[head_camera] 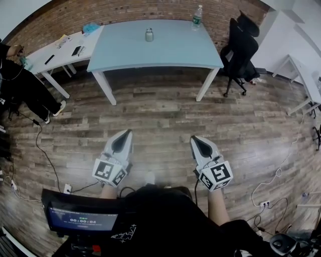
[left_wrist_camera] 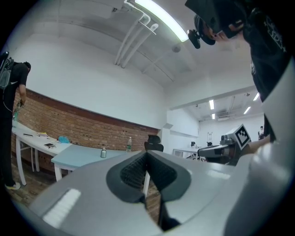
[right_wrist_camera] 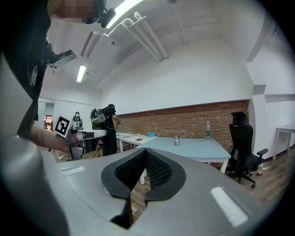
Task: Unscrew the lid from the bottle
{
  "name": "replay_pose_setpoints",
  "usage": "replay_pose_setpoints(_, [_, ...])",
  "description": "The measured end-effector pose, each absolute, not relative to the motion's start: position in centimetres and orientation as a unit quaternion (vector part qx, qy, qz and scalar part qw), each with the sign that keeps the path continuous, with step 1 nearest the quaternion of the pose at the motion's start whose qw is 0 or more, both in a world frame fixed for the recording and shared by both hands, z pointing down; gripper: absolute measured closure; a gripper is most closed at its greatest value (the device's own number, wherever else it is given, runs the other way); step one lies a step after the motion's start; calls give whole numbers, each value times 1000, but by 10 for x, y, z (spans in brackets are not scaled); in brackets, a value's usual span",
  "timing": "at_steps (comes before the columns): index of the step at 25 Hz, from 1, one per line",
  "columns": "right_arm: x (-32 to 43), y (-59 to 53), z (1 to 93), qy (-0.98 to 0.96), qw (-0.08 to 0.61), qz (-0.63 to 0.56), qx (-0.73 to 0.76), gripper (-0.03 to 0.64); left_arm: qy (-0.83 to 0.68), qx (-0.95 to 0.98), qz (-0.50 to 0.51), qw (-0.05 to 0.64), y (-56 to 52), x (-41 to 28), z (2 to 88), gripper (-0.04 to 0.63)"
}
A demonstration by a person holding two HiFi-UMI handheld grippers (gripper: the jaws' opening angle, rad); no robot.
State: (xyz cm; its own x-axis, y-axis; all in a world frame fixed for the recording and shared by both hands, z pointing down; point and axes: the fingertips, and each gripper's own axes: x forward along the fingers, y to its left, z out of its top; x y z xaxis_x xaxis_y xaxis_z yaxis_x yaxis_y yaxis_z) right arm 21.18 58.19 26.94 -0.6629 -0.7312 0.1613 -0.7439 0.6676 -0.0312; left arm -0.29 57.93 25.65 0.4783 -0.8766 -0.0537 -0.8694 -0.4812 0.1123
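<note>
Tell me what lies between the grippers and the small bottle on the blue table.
In the head view, only wood floor, then bare table top, lies between the left gripper, right gripper and small bottle.

- Wood-plank floor runs under the fingers and on ahead of them to the far wall.
- A pale blue table on white legs stands well ahead of the fingers.
- A white table stands ahead and to the left of the fingers, beside the blue one.
- A brick wall runs behind both tables, with a plain white wall above it.
- A black office chair stands ahead and to the right of the fingers, near the blue table's right end.
- Another white table stands far to the right.
- A long tube light glows on the white ceiling above the fingers.
</note>
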Motion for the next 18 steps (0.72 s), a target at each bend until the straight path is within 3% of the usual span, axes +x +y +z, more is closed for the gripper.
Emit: replay_pose_setpoints(18, [175,555,270,-906,64,49,416,614,-493,867,-52,38,547,-37,261,595])
